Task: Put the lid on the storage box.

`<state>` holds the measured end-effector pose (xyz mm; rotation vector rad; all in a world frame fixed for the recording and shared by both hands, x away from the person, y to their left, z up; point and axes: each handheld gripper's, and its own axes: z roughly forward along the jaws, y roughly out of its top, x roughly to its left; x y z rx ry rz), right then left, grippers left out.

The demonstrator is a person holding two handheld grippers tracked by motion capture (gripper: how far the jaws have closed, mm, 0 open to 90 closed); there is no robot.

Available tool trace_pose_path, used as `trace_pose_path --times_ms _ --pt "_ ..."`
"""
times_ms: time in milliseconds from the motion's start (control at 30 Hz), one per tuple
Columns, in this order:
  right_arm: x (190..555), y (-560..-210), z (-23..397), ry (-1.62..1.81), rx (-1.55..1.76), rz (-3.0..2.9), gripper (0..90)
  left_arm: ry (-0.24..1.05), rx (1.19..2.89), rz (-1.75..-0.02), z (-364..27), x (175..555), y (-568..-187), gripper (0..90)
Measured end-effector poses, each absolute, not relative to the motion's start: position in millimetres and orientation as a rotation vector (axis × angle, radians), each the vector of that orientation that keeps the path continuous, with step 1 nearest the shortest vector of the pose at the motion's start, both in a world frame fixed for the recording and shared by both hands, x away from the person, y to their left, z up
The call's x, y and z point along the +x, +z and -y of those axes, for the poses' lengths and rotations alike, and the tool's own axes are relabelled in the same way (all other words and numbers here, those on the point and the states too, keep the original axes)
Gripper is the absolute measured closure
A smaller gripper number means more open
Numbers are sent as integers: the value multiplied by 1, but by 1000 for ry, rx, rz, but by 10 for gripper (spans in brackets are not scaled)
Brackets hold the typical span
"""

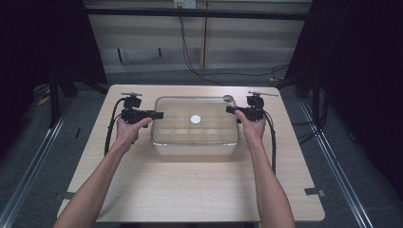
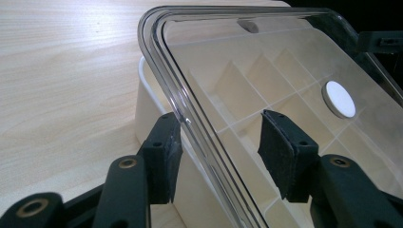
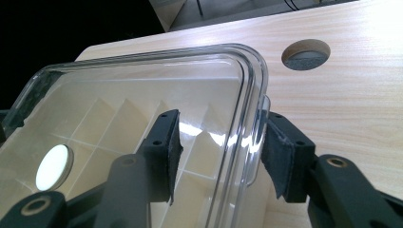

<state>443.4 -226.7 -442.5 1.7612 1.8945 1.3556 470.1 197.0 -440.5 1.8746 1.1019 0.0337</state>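
Observation:
A cream box (image 1: 195, 148) with several inner compartments stands on the table, and a clear lid (image 1: 209, 105) lies over it. On the lid's middle sits a white round disc (image 1: 195, 119). My left gripper (image 1: 159, 115) is at the box's left end, my right gripper (image 1: 229, 110) at its right end. In the left gripper view the lid's rim (image 2: 161, 52) runs between the jaws of my left gripper (image 2: 221, 152), with a gap at the pads. In the right gripper view my right gripper (image 3: 221, 152) straddles the lid's rim (image 3: 247, 71) the same way, open.
The wooden table (image 1: 190, 190) has a round cable hole (image 1: 228, 99) just behind the box's right corner, also in the right gripper view (image 3: 305, 53). Tape strips (image 1: 314, 192) mark the table's near side edges. Black cables trail from both grippers.

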Motion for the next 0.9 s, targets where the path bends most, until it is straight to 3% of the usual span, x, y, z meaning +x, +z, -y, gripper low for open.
trace_pose_path --times_ms 567,900 --pt "446 -452 216 1263 1802 -1900 392 39 1894 -1117 -194 471 -451 450" --pt "437 -448 224 1309 1741 -1937 278 57 1933 -1108 -199 459 -451 300"
